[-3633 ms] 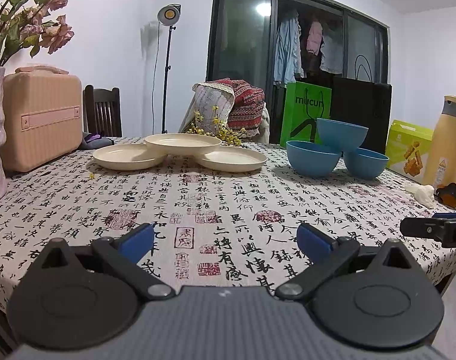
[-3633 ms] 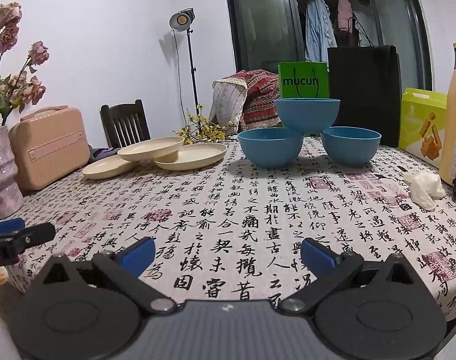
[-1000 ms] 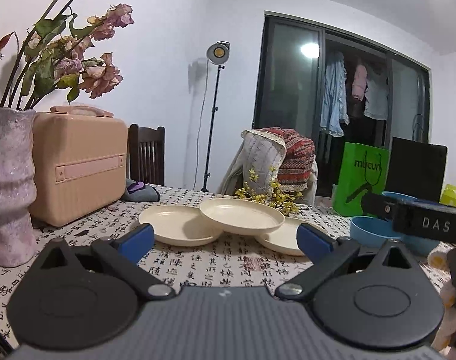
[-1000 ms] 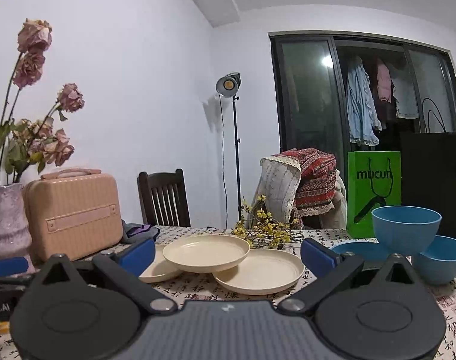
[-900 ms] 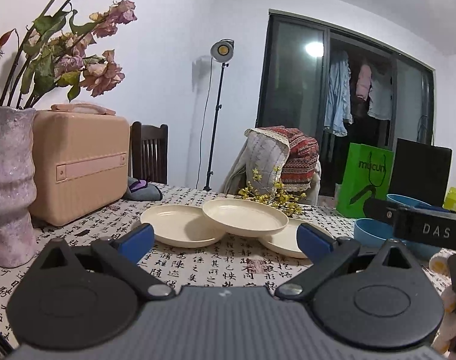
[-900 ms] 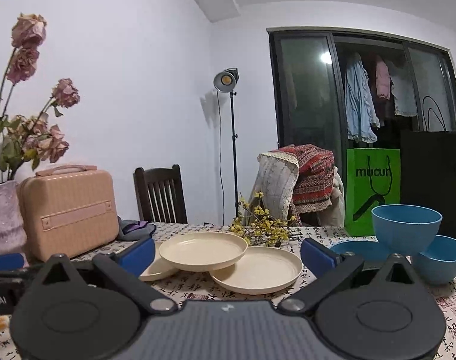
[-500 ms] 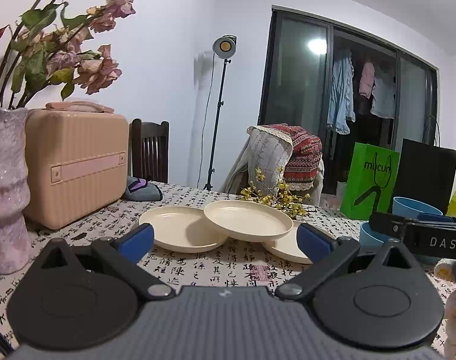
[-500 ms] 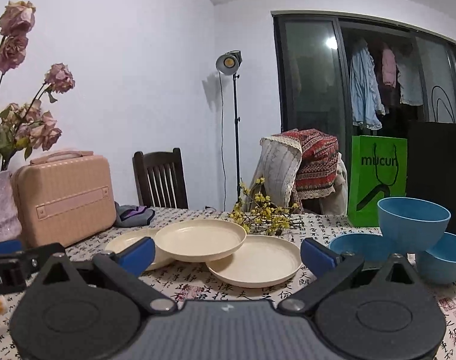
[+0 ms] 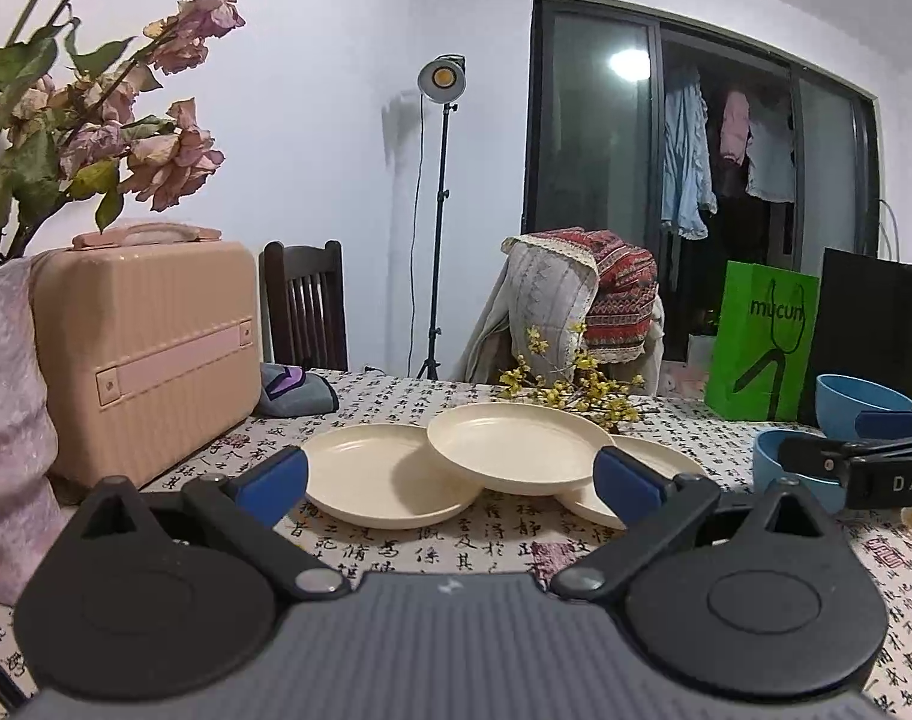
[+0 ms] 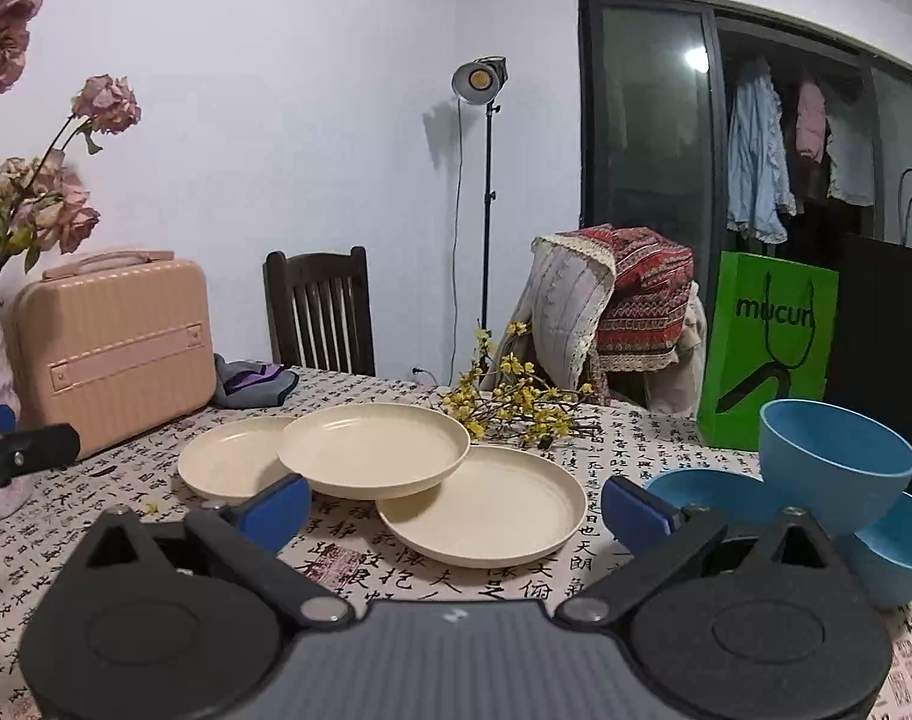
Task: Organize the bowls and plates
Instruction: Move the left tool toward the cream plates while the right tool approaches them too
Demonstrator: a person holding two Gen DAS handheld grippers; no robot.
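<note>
Three cream plates lie on the patterned tablecloth; the top plate [image 9: 519, 447] [image 10: 373, 449] rests on the left plate [image 9: 372, 474] [image 10: 231, 463] and the right plate [image 9: 660, 468] [image 10: 486, 504]. Three blue bowls sit to the right, the upper bowl [image 10: 834, 462] [image 9: 858, 399] propped on two lower bowls [image 10: 705, 495]. My left gripper [image 9: 450, 483] is open just short of the plates, nothing between its fingers. My right gripper [image 10: 456, 504] is open too, low in front of the right plate.
A pink case [image 9: 144, 348] and a vase of dried roses [image 9: 6, 408] stand at the left. Yellow flower sprigs [image 10: 516, 408], a green bag [image 10: 768, 354], a black bag and chairs stand behind the dishes. The right gripper's finger [image 9: 858, 468] crosses the left wrist view.
Both grippers have come forward over the table toward the plates and dipped slightly, so the plates and bowls look larger. Both stay open. The dishes have not moved.
</note>
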